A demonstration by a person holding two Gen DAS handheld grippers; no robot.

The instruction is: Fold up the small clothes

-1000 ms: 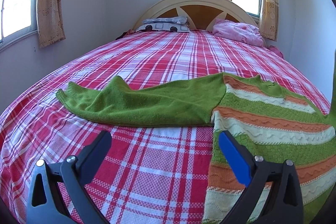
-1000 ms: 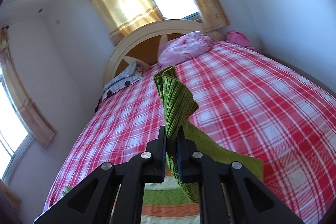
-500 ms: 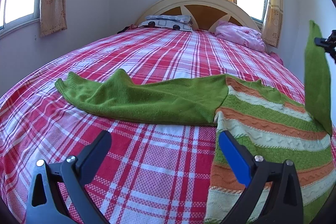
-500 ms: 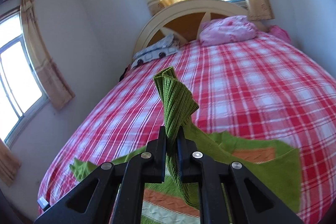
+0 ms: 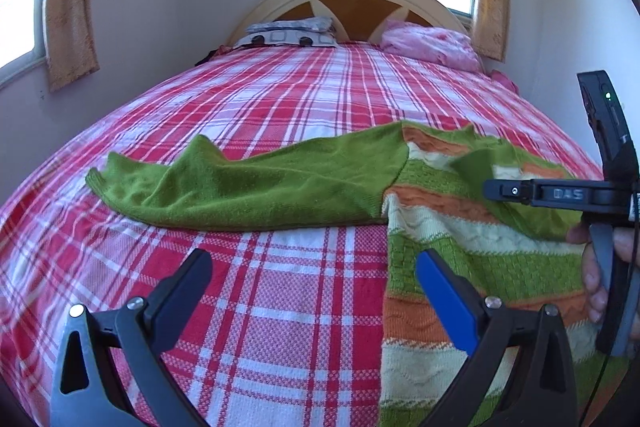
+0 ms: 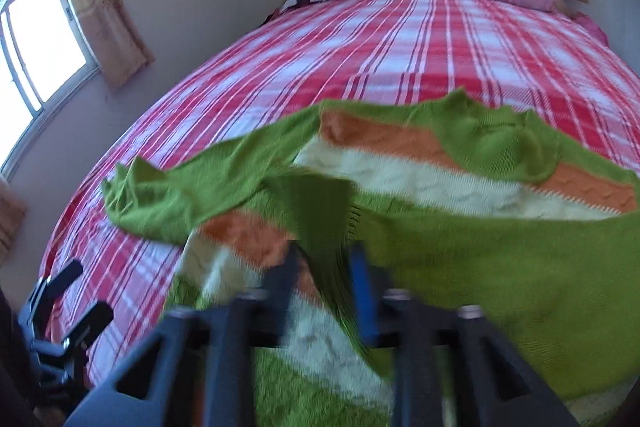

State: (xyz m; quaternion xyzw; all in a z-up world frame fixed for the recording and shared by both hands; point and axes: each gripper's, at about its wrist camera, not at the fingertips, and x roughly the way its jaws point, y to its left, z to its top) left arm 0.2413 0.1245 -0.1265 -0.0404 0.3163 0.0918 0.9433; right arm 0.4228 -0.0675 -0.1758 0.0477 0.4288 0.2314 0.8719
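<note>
Sweater (image 5: 460, 227) lies flat at lower right on the bed (image 5: 280, 115). Right tool (image 6: 324, 267) pinches the green sleeve (image 6: 320, 211) over the striped body; lay it straight before release. Left tool (image 5: 312, 279) hangs spread, empty.

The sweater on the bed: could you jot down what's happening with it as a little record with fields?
garment: striped sweater, green, orange and cream
surface: red plaid bedspread
outstretched sleeve: plain green sleeve lying flat, pointing away from the body
folded sleeve: second sleeve laid across the stripes
right claw: over the sweater, sleeve end between its fingers, blurred
left claw: open, holding nothing
</note>
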